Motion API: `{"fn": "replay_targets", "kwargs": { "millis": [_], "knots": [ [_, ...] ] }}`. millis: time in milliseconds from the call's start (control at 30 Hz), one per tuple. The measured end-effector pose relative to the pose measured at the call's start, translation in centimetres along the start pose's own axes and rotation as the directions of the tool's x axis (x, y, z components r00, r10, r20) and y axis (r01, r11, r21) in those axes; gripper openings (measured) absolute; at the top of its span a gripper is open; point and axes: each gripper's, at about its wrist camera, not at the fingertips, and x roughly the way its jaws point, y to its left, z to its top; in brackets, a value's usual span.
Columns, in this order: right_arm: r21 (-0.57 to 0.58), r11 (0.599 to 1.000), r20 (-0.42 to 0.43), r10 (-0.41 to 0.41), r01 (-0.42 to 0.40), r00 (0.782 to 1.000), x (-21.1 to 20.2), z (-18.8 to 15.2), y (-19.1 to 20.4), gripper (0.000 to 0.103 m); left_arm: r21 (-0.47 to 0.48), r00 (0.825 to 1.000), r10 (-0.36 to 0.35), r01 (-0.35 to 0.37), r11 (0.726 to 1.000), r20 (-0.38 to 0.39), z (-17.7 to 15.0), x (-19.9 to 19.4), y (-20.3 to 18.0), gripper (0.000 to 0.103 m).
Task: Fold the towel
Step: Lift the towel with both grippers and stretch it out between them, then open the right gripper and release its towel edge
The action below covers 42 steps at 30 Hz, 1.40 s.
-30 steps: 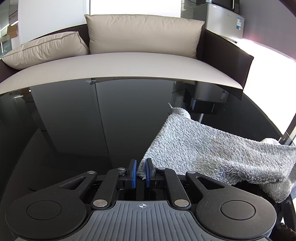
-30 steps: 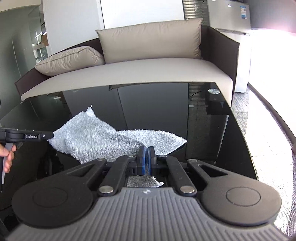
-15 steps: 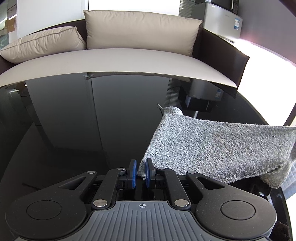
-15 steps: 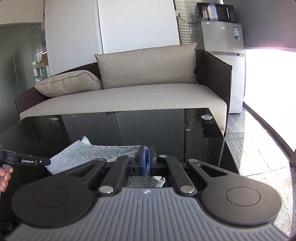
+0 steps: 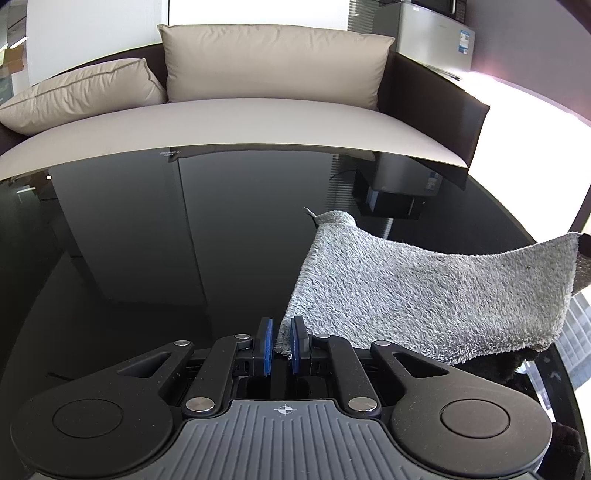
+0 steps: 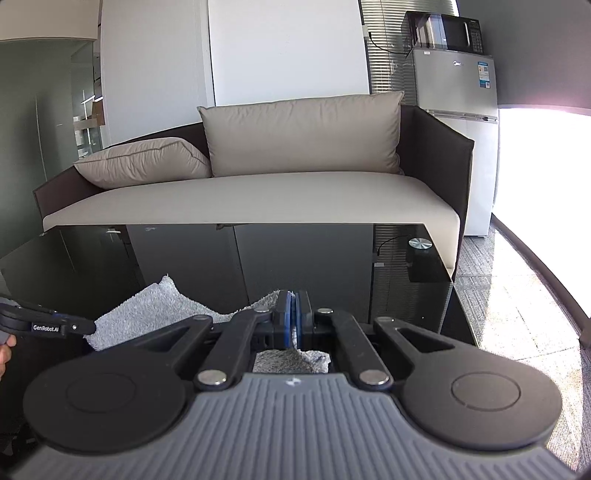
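the towel (image 5: 424, 291) runs off to the right of the left gripper (image 5: 281, 345); its far corner is cut by the pic's right edge, what holds it there can't be seen. its lower hem blocks the table (image 5: 147, 240) beneath. whether the left gripper's pads (image 5: 266, 343) actually pinch the corner: can't tell, a gap shows. in the right wrist view, the right gripper (image 6: 293, 325) body hides most of the towel (image 6: 147, 310). the left gripper (image 6: 44, 325) is cut by the left edge, tips hidden. fridge (image 6: 458, 85) sticker too small to read.

Glossy black table (image 5: 147, 258), beige sofa (image 6: 258, 199), silver fridge (image 6: 458, 85), microwave (image 6: 450, 33)
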Motion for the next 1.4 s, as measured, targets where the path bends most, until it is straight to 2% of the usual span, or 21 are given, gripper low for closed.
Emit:
{"fn": "replay_targets", "kwargs": {
  "millis": [67,233,367,467,567,633,767,833,933,1067,1200,1233,1300,1367,1400],
  "knots": [
    [-0.004,1.000,0.009,0.013,-0.013,1.000,-0.2,0.0,0.2,0.002,-0.002,1.000,0.001,-0.001,1.000,0.000,0.0,-0.1,0.0,0.010],
    [-0.095,0.981,0.000,0.171,-0.170,0.985,-1.0,-0.3,2.2,0.003,-0.026,1.000,0.014,-0.014,1.000,0.006,0.2,-0.2,0.4,0.016],
    [-0.171,0.950,-0.062,0.254,-0.261,0.965,-1.3,-1.1,4.3,0.002,-0.046,1.000,0.021,-0.020,0.999,0.012,0.4,-0.3,0.9,0.017],
    [-0.198,0.921,-0.126,0.316,-0.336,0.940,-1.4,-1.9,5.3,0.003,-0.057,1.000,0.016,-0.015,0.998,0.013,0.5,-0.3,1.2,0.018],
    [-0.200,0.888,-0.195,0.378,-0.414,0.905,-1.4,-2.5,6.1,0.003,-0.058,1.000,0.015,-0.014,0.998,0.014,0.6,-0.3,1.4,0.020],
    [-0.204,0.855,-0.237,0.430,-0.478,0.871,-1.6,-3.1,6.5,0.003,-0.059,1.000,0.013,-0.013,0.998,0.013,0.7,-0.2,1.5,0.020],
    [-0.191,0.786,-0.325,0.514,-0.588,0.794,-2.3,-4.1,7.3,0.003,-0.059,1.000,0.015,-0.014,0.998,0.013,0.6,-0.2,1.5,0.020],
    [-0.179,0.745,-0.373,0.553,-0.643,0.745,-2.6,-4.6,7.6,0.003,-0.058,1.000,0.016,-0.015,0.998,0.013,0.6,-0.1,1.5,0.021],
    [-0.165,0.704,-0.436,0.577,-0.691,0.691,-2.9,-5.3,8.0,0.003,-0.057,1.000,0.017,-0.016,0.998,0.013,0.6,-0.1,1.4,0.021],
    [-0.142,0.687,-0.491,0.577,-0.713,0.653,-3.0,-6.1,8.0,0.003,-0.052,1.000,0.015,-0.015,0.999,0.016,0.5,-0.1,1.4,0.021],
    [-0.134,0.708,-0.489,0.562,-0.693,0.668,-2.9,-6.2,7.5,0.003,-0.045,1.000,0.010,-0.009,0.999,0.015,0.5,0.1,1.3,0.021],
    [-0.130,0.716,-0.471,0.564,-0.686,0.678,-3.0,-6.0,7.3,0.007,-0.045,1.000,0.007,-0.006,0.999,0.016,0.5,0.1,1.3,0.022],
    [-0.120,0.734,-0.426,0.570,-0.668,0.703,-3.1,-5.4,6.8,0.018,-0.046,1.000,-0.007,0.008,0.999,0.021,0.5,0.1,1.2,0.026],
    [-0.113,0.757,-0.376,0.567,-0.644,0.733,-3.3,-4.7,6.3,0.039,-0.039,0.999,-0.022,0.023,0.999,0.030,0.6,0.0,1.0,0.038],
    [-0.106,0.770,-0.347,0.564,-0.629,0.749,-3.4,-4.4,6.0,0.041,-0.035,0.999,-0.028,0.030,0.999,0.035,0.6,-0.1,0.9,0.039]
  ]
}}
